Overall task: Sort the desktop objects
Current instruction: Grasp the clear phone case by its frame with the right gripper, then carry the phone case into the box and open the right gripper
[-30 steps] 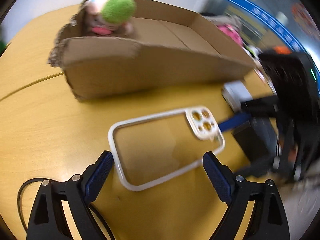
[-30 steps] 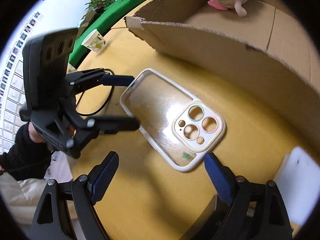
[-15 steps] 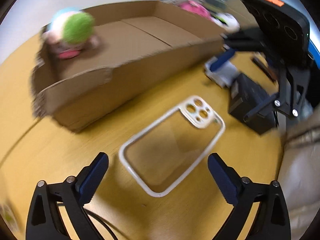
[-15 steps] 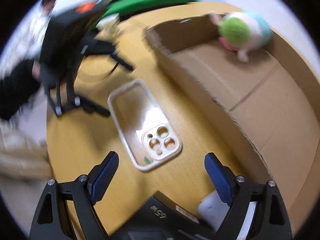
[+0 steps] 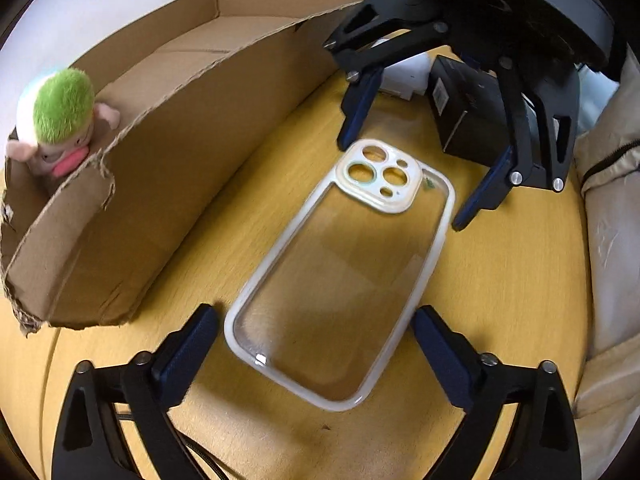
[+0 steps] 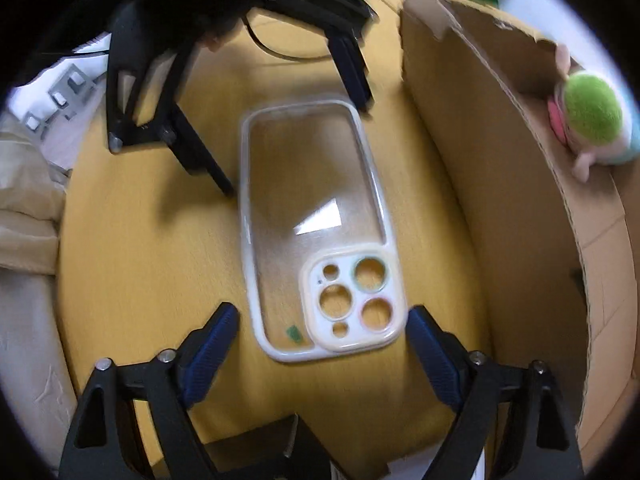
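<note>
Your left gripper [image 5: 314, 330] and right gripper [image 6: 322, 330] both stand wide open, just narrowing, astride the phone case [image 5: 340, 276] at frame centre, pads not touching. Only your left view shows the black box [image 5: 464, 120], upper right.

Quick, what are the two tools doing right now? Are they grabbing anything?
Left tool: open, astride one end of the phone case, not gripping it.
Right tool: open, astride the camera end, not gripping.
</note>
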Motion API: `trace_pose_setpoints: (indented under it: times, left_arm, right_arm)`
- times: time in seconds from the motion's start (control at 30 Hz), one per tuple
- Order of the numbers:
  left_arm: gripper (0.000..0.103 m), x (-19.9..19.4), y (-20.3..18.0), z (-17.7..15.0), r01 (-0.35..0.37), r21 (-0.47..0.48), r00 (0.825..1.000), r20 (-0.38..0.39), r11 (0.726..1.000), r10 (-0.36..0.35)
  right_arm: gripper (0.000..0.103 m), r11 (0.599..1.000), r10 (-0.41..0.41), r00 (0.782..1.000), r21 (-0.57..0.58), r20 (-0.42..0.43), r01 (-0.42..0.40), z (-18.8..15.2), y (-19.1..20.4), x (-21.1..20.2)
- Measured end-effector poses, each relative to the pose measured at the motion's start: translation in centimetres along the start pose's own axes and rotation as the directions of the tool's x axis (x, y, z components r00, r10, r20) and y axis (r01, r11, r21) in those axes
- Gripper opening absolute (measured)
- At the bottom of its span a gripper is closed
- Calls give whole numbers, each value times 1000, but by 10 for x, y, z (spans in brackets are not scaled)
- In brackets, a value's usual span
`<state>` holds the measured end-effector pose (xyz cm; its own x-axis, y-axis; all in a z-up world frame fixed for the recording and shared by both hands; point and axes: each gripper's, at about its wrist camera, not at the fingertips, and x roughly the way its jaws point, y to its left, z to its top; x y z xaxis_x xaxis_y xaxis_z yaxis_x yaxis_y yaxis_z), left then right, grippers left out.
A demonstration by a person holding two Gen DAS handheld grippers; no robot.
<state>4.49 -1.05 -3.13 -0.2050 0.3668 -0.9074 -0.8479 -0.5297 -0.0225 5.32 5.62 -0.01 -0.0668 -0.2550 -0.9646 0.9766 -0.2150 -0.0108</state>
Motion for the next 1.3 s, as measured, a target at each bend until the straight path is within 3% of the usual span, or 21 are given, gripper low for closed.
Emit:
trace_pose_setpoints:
  times: [0.07,0.5,0.77,0.9,1.0,1.07,1.1,1.13,1.2,1.3]
  left_arm:
    - [94,-2,-1,-1,5,-5,1000,12,1000,-5]
    - [94,-35,-20,12,-85,9,992,98,996,83]
    - [91,-85,-27,54,-193,82,968,177,978,177]
    - [89,-118,-19,61,-240,117,949,236,964,207]
    - [86,-127,-12,89,-269,141,938,264,953,226]
    - [32,-140,-1,106,-302,113,923,283,947,260]
    - [22,-145,7,113,-295,95,924,282,951,258]
    - [15,-150,14,118,-274,82,929,282,958,241]
    - [14,-157,19,128,-209,92,942,287,974,175]
    - [14,-142,17,141,-227,140,948,257,964,186]
  right_arm:
    - [79,1000,-4,1000,2,1,4,-1,0,-3]
    - [78,998,-66,996,-6,55,67,-22,17,-39]
    - [78,982,-176,981,-55,75,181,-37,9,-99]
    - [78,970,-230,971,-72,64,234,-28,17,-118]
    - [78,957,-273,960,-86,55,277,-19,3,-134]
    - [78,942,-316,948,-106,42,319,-22,0,-143]
    - [78,932,-338,941,-124,29,339,-25,-2,-146]
    - [78,926,-350,936,-141,26,350,-28,-3,-151]
    - [77,933,-341,938,-102,55,345,-28,-13,-161]
    - [77,934,-349,934,-53,82,354,-28,-32,-171]
